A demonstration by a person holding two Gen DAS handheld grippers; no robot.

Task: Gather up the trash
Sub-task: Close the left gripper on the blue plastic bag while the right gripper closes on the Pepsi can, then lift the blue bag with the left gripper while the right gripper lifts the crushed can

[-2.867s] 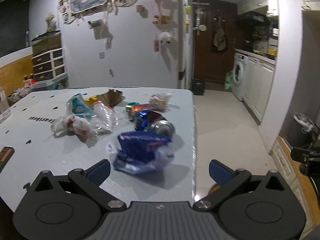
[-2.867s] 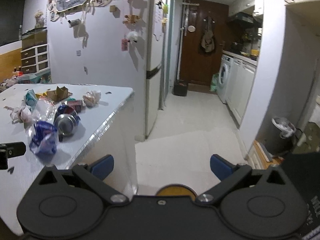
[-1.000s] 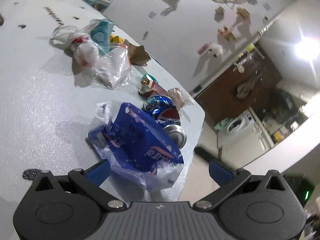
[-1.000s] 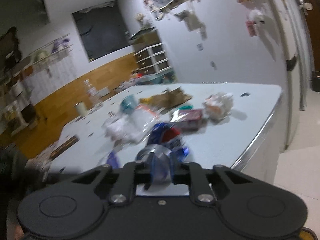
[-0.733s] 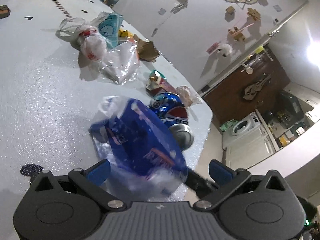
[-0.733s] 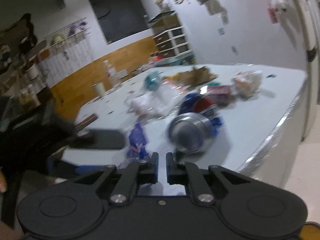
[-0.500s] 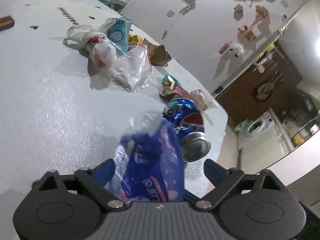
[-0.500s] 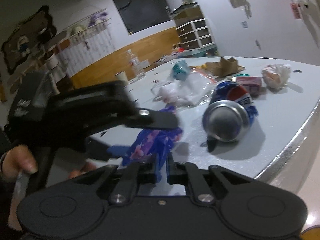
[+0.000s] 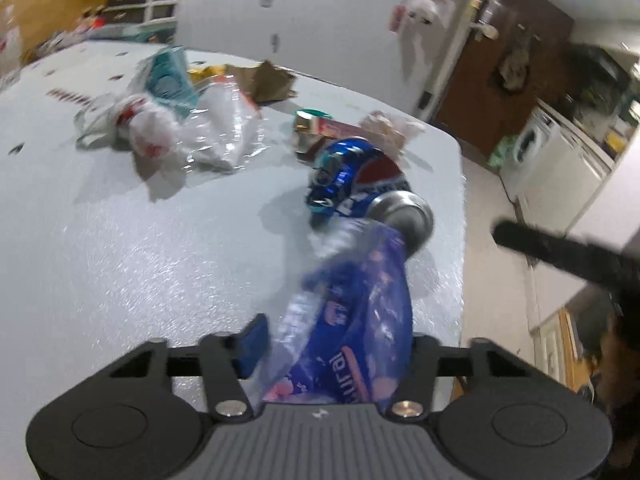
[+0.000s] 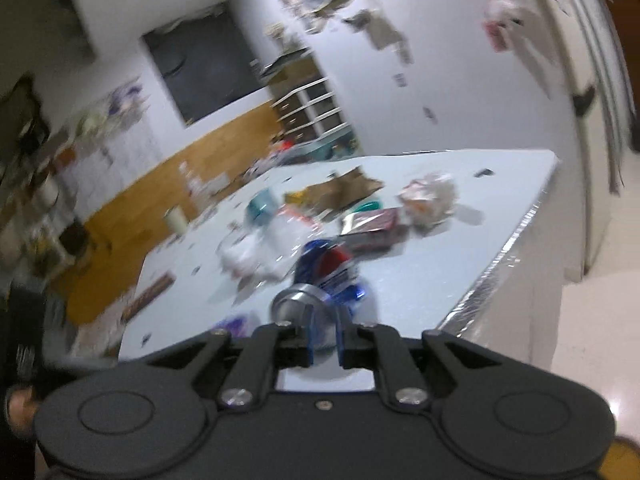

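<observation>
trash bag [image 9: 352, 344], blue plastic, sits clamped in the left tool [image 9: 332, 344] above the counter [image 9: 160, 260]; crushed can [image 10: 320, 280] lies just ahead of the nearly clenched right tool [image 10: 323, 344], long axis pointing at it

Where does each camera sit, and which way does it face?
Left wrist: on the left gripper, facing across the table toward the kitchen; it clamps a bag.
Right wrist: on the right gripper, facing over the table toward the wood wall; seen nearly shut.
Both show the can and the table.
</observation>
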